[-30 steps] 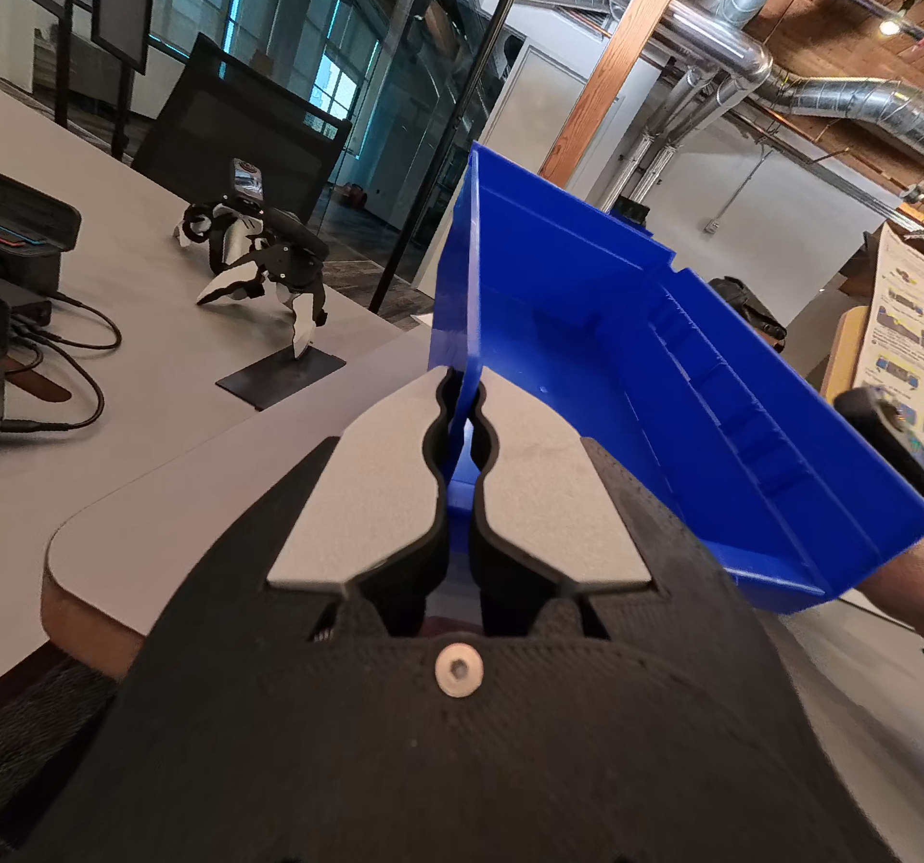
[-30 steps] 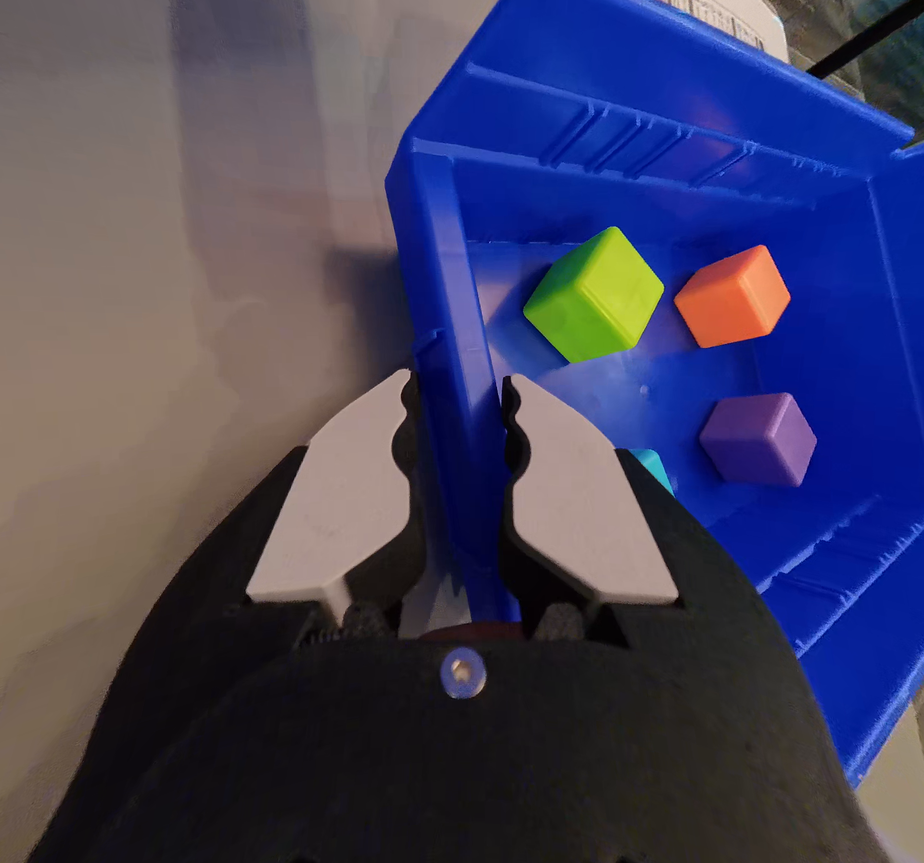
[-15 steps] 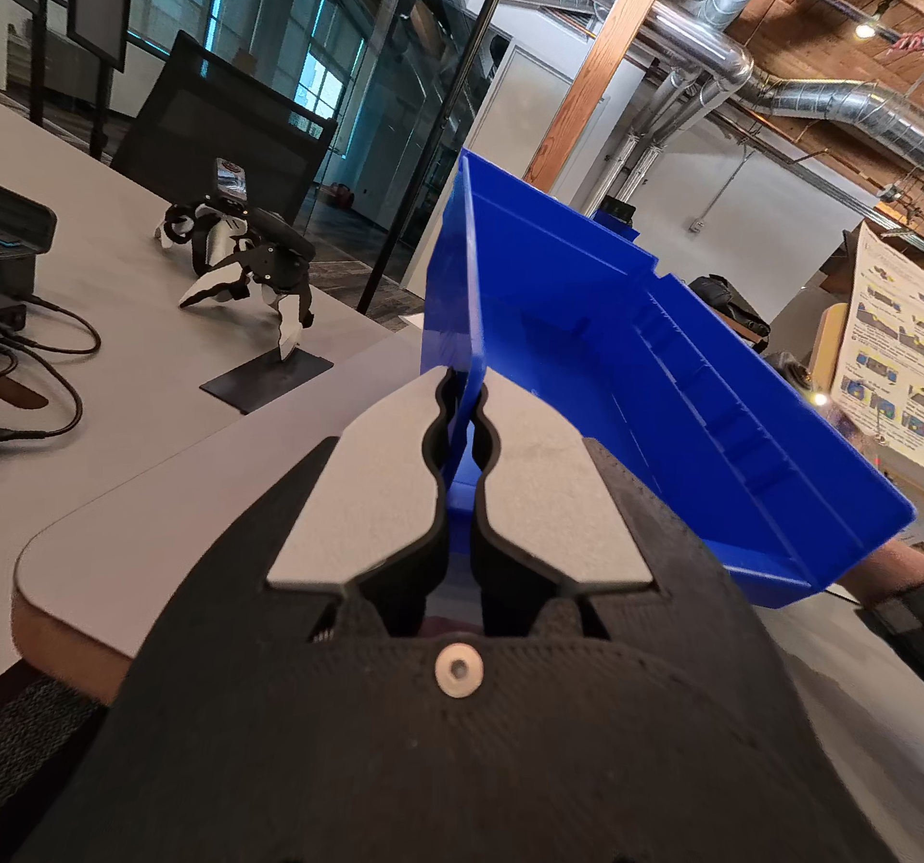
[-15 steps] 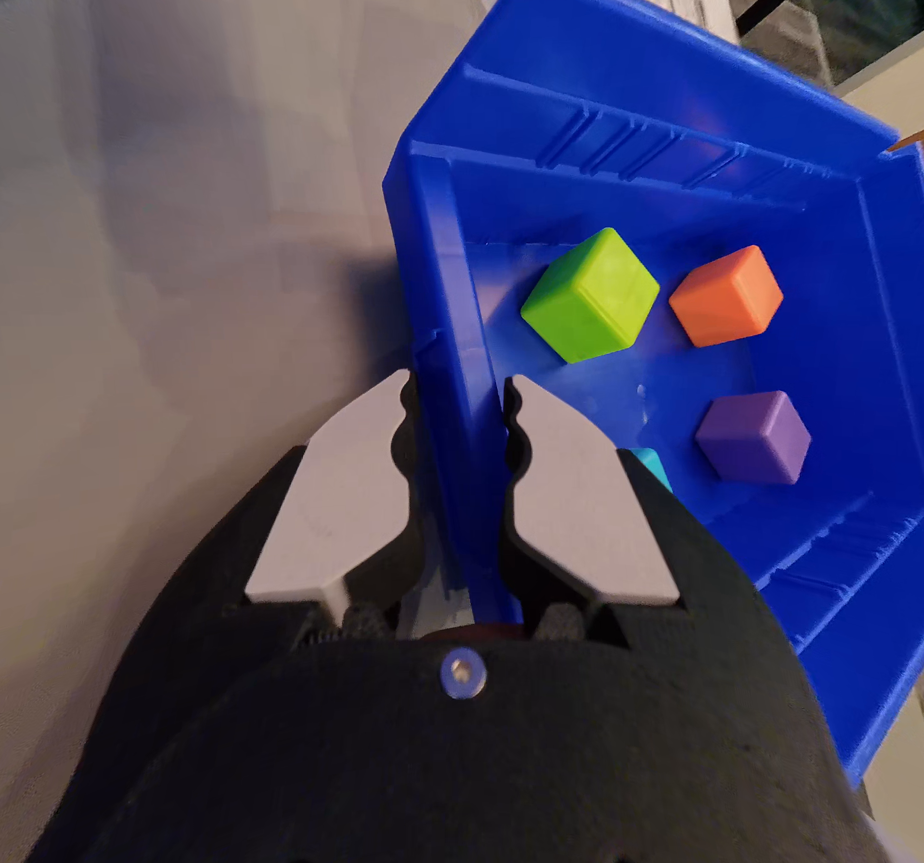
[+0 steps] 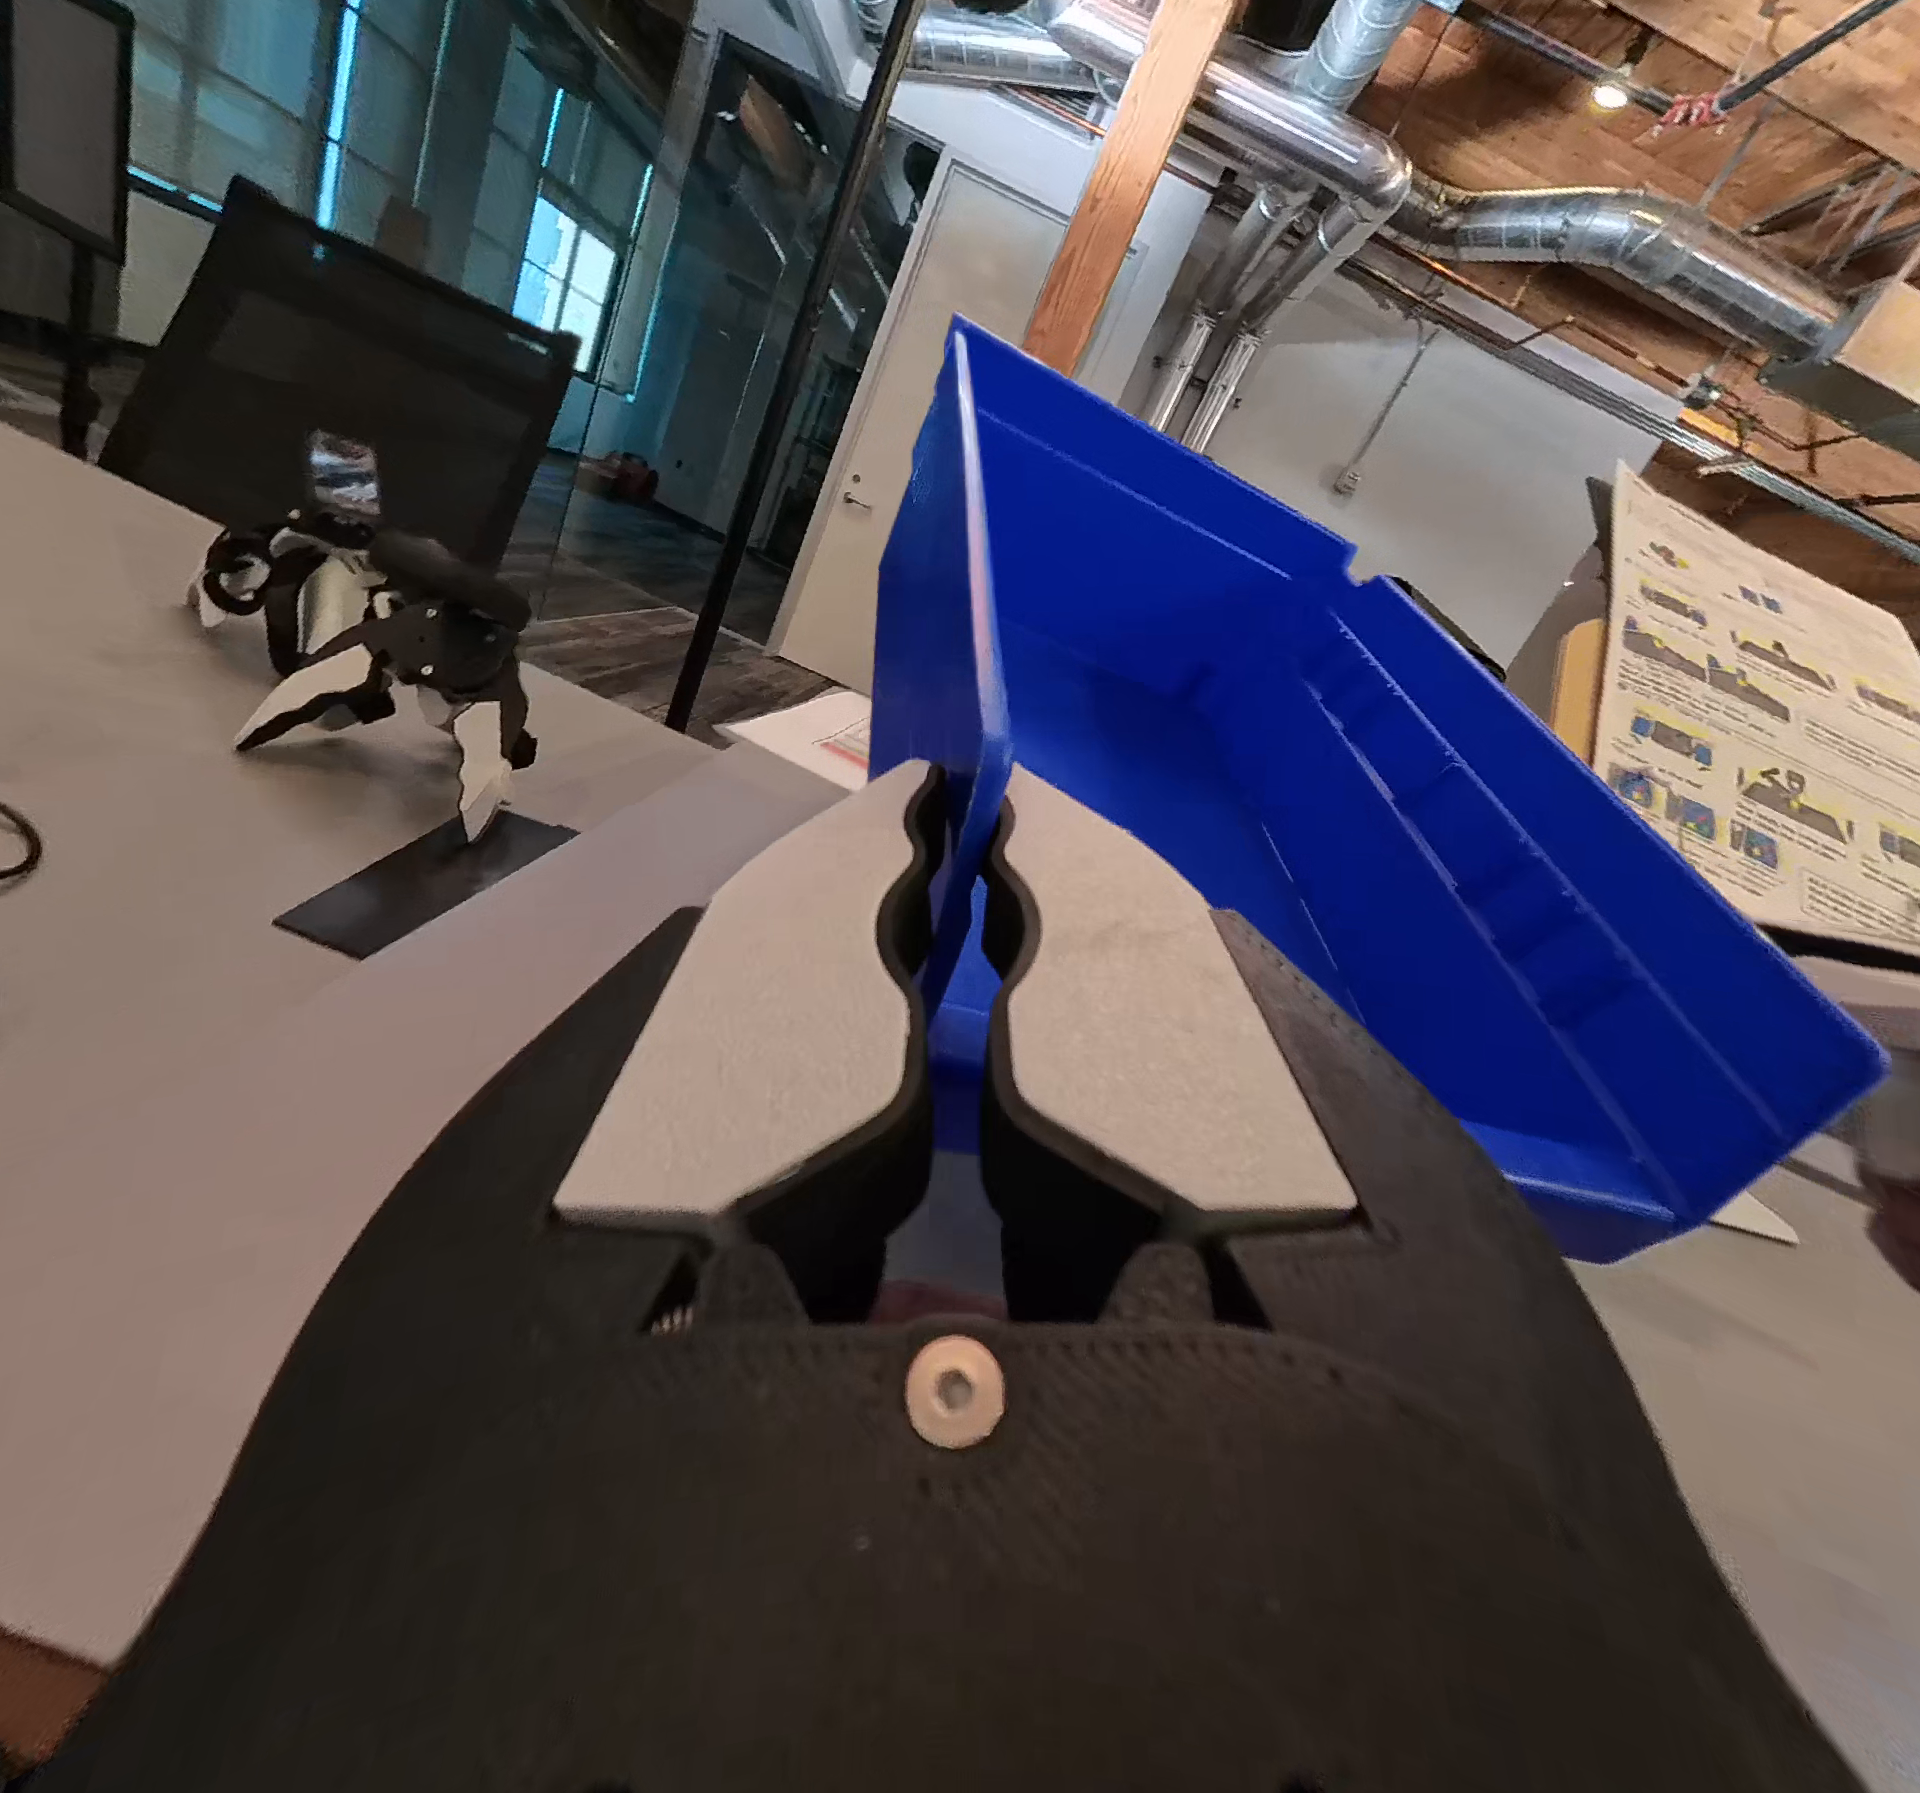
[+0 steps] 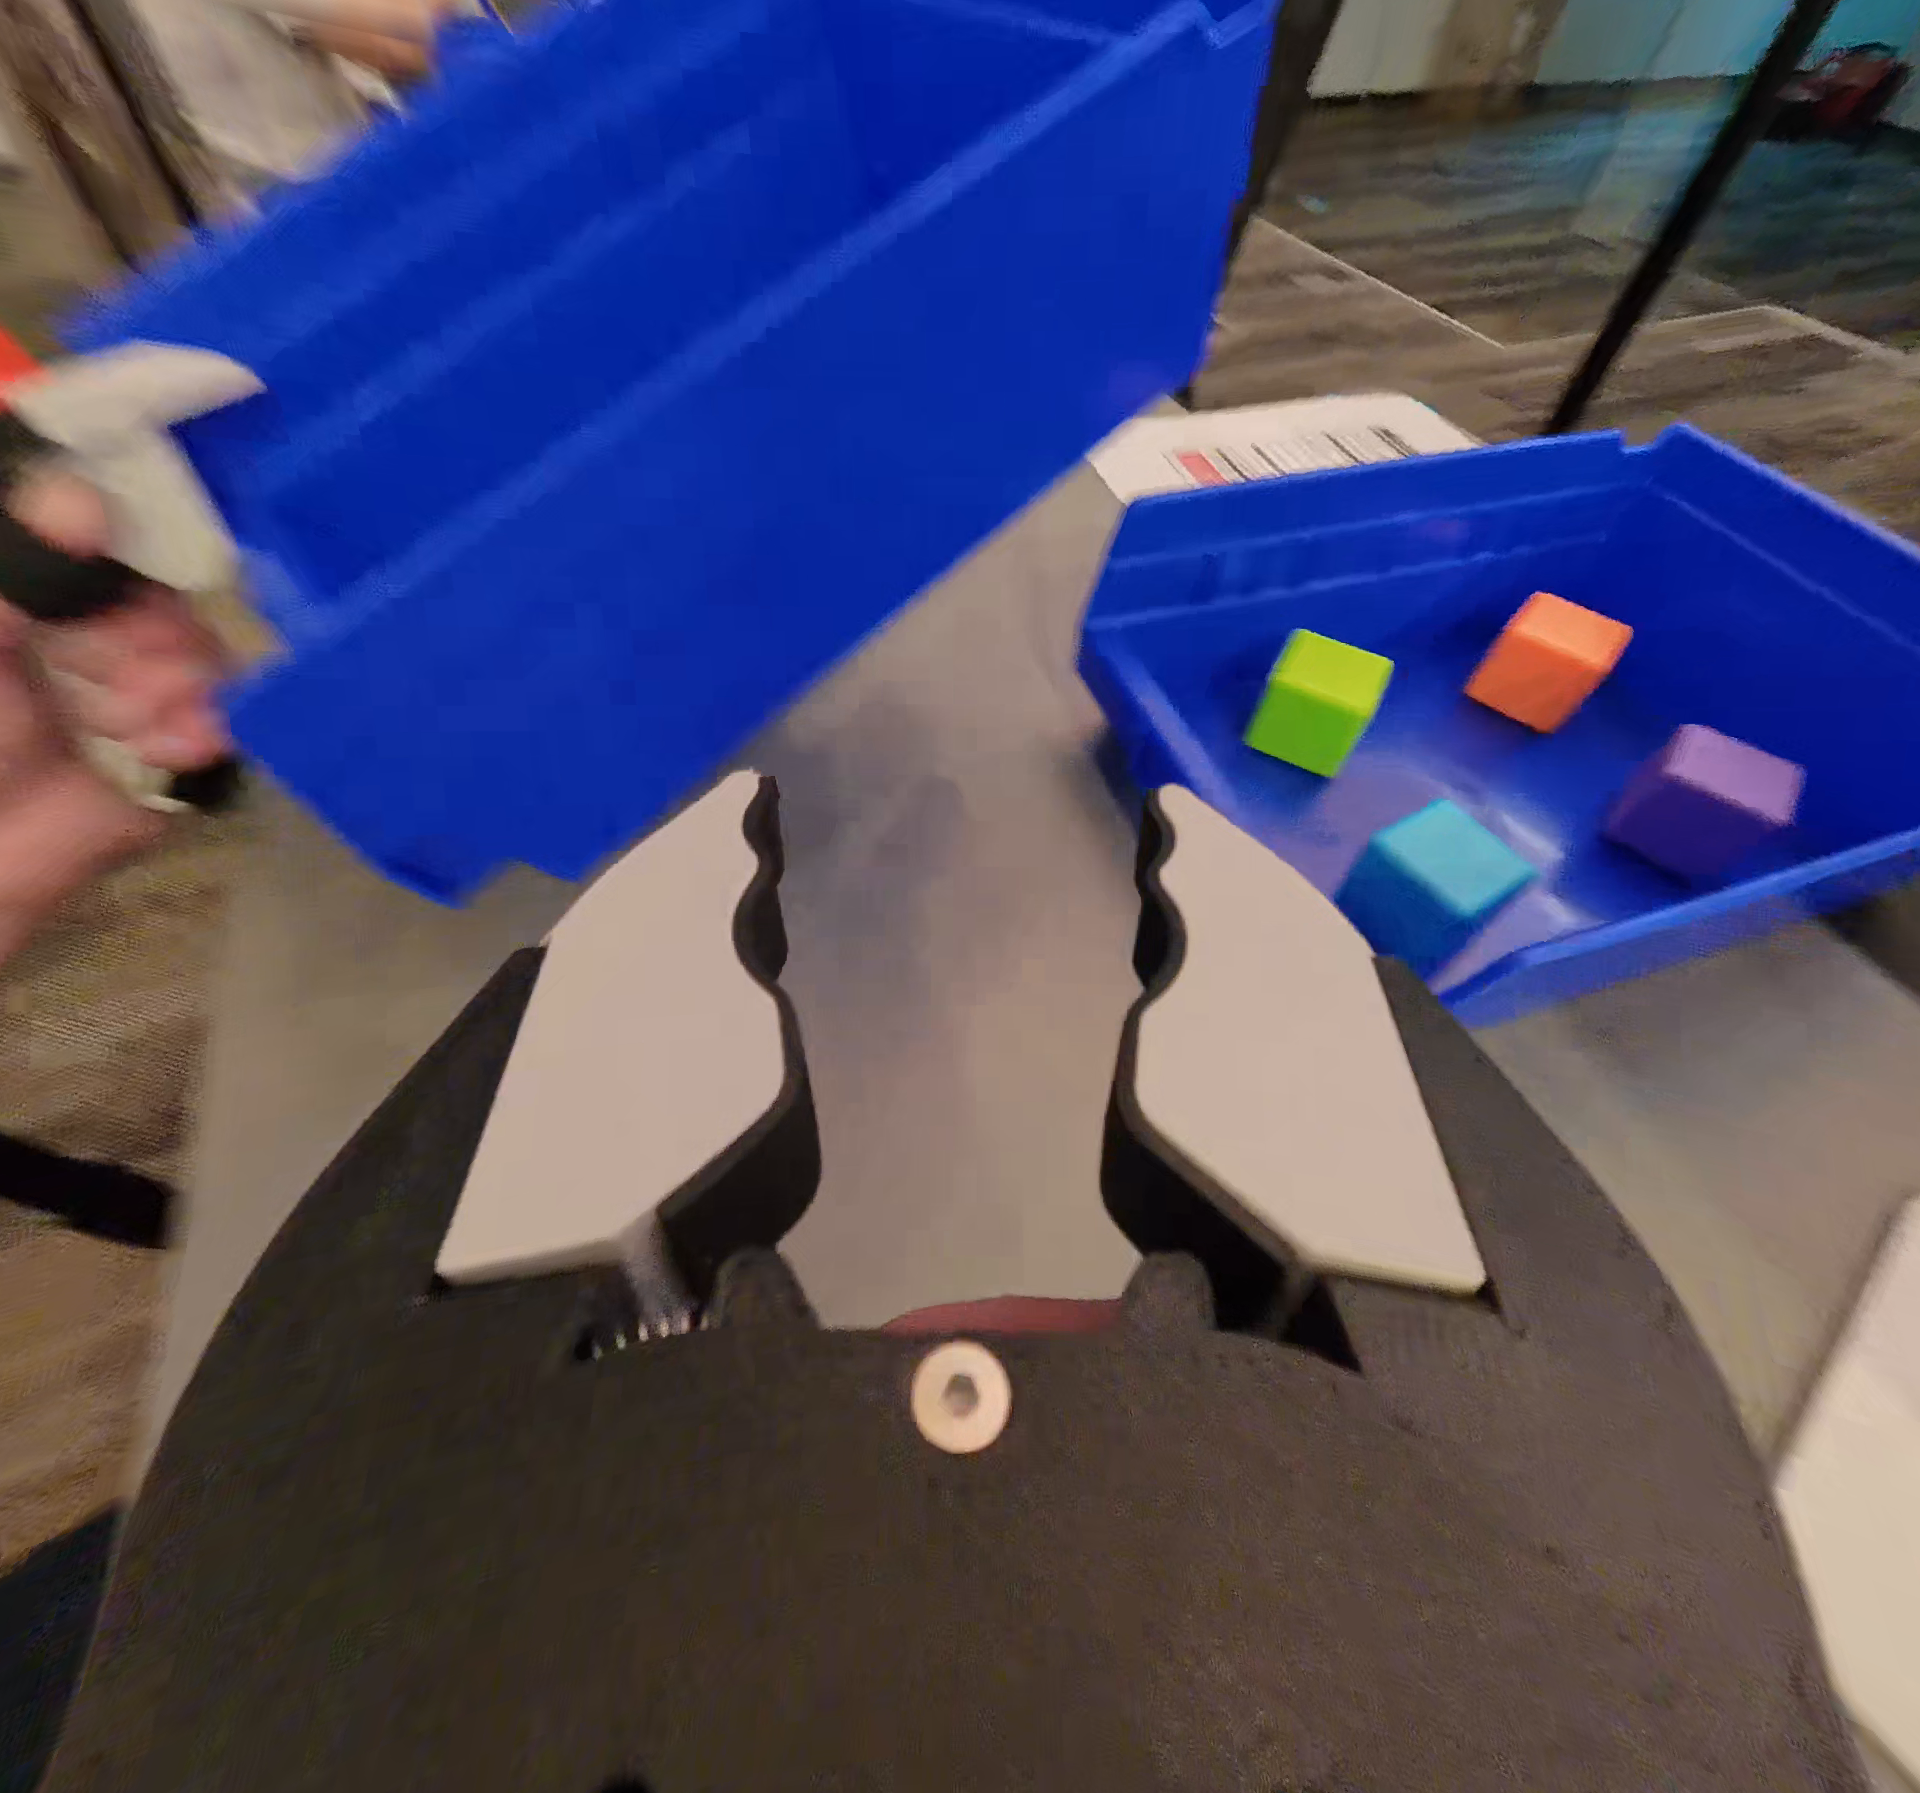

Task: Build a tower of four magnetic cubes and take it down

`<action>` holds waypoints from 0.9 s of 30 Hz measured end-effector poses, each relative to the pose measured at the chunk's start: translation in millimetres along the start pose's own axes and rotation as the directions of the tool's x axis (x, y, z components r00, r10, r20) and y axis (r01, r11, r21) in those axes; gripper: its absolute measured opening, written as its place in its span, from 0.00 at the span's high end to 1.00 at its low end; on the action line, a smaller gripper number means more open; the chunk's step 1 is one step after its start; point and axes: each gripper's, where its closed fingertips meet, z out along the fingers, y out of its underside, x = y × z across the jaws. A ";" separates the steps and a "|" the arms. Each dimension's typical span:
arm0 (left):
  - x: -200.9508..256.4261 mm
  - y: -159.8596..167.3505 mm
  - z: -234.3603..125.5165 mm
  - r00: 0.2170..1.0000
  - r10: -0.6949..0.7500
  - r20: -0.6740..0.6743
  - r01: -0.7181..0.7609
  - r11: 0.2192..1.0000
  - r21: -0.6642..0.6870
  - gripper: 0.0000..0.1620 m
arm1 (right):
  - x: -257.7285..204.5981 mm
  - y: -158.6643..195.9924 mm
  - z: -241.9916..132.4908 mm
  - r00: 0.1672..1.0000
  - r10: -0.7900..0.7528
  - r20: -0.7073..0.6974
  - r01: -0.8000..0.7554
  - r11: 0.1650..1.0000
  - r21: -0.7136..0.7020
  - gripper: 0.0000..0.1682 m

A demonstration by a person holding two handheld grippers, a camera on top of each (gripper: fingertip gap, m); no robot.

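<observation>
My left gripper (image 5: 961, 787) is shut on the side wall of an empty blue bin (image 5: 1351, 808) and holds it tilted in the air. In the right wrist view that bin (image 6: 675, 341) hangs blurred at the upper left, with the left gripper's fingers (image 6: 125, 413) and a hand (image 6: 62, 756) at its end. My right gripper (image 6: 951, 798) is open and empty above the grey table. A second blue bin (image 6: 1558, 964) sits on the table to its right. It holds a green cube (image 6: 1320, 699), an orange cube (image 6: 1548, 657), a purple cube (image 6: 1704, 798) and a cyan cube (image 6: 1439, 876), all apart.
A spare gripper (image 5: 395, 642) lies on the table at the left beside a black mat (image 5: 426, 876). A black pole (image 5: 790, 341) and a chair (image 5: 332, 372) stand behind. An instruction sheet (image 5: 1756, 746) is at the right. A white paper (image 6: 1278, 444) lies behind the cube bin. Across from one pair of fingers to the other is roughly 30 centimetres.
My right gripper has let go of the cube bin's wall, opened and pulled back. The cube bin now rests on the table. My left gripper still holds the empty bin, swung aside.
</observation>
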 end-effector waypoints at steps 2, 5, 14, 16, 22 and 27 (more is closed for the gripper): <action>14.9 -3.2 3.4 1.000 0.023 -0.021 -0.023 1.000 0.008 0.98 | -21.2 -11.9 -20.3 0.997 0.057 0.053 -0.060 0.997 0.054 0.58; 42.2 -7.3 8.8 0.997 0.033 -0.066 -0.032 0.999 0.023 0.98 | -42.7 -23.2 -48.1 0.990 0.106 0.093 -0.117 0.987 0.113 0.54; 158.4 9.2 22.0 0.958 0.029 -0.284 -0.037 0.999 -0.024 0.98 | -48.8 -1.6 -138.8 0.992 0.113 -0.049 -0.100 0.972 0.214 0.49; 188.3 18.2 22.8 0.942 0.022 -0.336 -0.039 0.998 -0.043 0.98 | -44.9 8.8 -162.4 0.988 0.100 -0.115 -0.073 0.972 0.222 0.48; 288.6 50.9 21.3 0.858 0.005 -0.514 -0.072 0.991 -0.110 0.98 | -30.3 35.2 -230.7 0.951 0.126 -0.283 -0.053 0.966 0.253 0.49; 364.0 90.4 17.8 0.789 -0.053 -0.612 -0.082 0.978 -0.190 0.98 | -14.2 62.6 -287.5 0.881 0.157 -0.445 -0.039 0.964 0.264 0.49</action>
